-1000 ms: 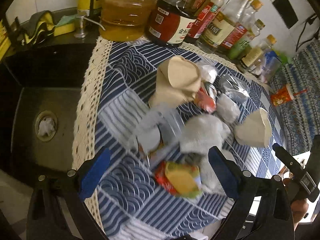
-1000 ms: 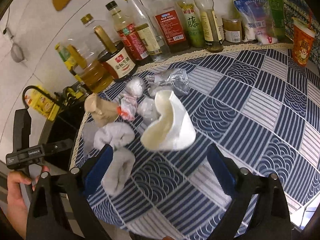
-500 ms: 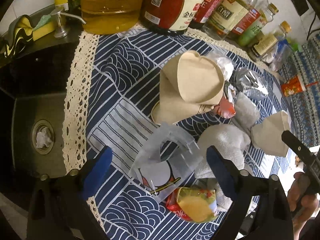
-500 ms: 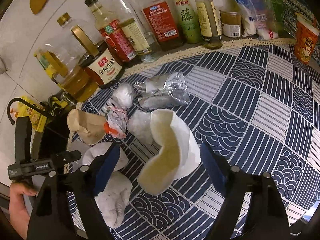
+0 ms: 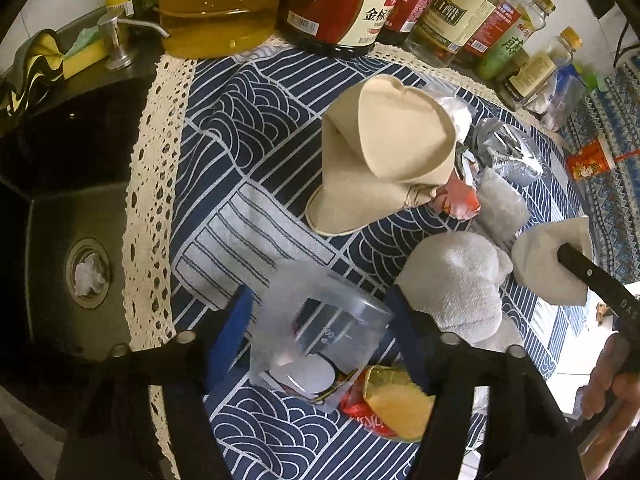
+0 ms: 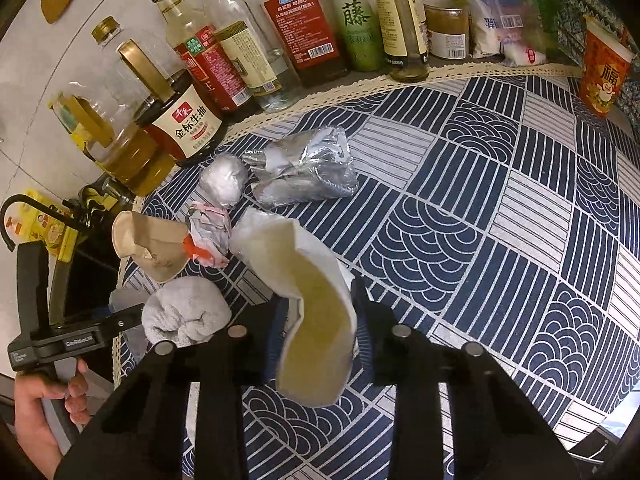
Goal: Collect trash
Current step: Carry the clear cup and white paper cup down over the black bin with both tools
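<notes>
On the blue patterned cloth [image 5: 248, 128] lies a clear plastic cup [image 5: 316, 332]. My left gripper [image 5: 320, 320] has it between its blue pads, and the closing jaws touch its sides. My right gripper [image 6: 320, 312] is closing on a white paper cup [image 6: 316, 320] and has squashed it flat. That white cup [image 5: 552, 264] also shows at the right of the left wrist view. A brown paper cup [image 5: 380, 152] lies beyond the clear one. A grey cloth wad [image 5: 456, 284] and a red-yellow wrapper [image 5: 392, 404] lie close by.
A dark sink [image 5: 60, 240] lies left of the cloth's lace edge. Sauce and oil bottles [image 6: 304, 28] line the back wall, with a red paper cup [image 6: 604, 76] at the far right. A foil bag [image 6: 308, 172], a tissue ball [image 6: 224, 180] and a crumpled wrapper [image 6: 208, 236] lie mid-cloth.
Both grippers came down and their jaws narrowed. The clear cup now sits between the left pads. The white cup is pinched flat between the right pads.
</notes>
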Demonstrator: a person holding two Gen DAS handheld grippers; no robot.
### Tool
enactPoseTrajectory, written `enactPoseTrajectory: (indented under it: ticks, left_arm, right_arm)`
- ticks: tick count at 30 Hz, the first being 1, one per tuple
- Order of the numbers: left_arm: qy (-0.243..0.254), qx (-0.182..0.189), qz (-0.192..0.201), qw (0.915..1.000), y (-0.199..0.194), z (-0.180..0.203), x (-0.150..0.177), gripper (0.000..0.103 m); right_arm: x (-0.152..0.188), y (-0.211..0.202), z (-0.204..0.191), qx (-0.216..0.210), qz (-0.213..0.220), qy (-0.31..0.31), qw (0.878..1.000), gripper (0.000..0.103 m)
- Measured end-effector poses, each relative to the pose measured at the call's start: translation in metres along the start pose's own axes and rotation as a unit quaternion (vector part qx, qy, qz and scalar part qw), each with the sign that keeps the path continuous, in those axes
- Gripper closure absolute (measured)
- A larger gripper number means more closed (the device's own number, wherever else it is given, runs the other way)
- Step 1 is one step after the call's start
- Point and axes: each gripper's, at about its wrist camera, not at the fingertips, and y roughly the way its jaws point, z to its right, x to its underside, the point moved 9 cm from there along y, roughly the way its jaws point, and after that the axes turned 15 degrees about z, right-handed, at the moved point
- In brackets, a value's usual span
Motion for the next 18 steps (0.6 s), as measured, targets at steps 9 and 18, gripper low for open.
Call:
enactPoseTrajectory:
  ticks: [9,18]
  left_arm:
    - [0.007,-0.005,0.022,0.9997,-0.009,-0.004,0.003,0.043]
    - [0.003,-0.004,0.042,0.9991,-0.031,0.003,0.001,0.043]
  right_arm:
    - [-0.005,-0.015,-0.001,-0.008,0.016,-0.003,1.000,0.073]
    - [-0.003,-0.031,0.000,-0.017,0.021,-0.001,1.000,0.073]
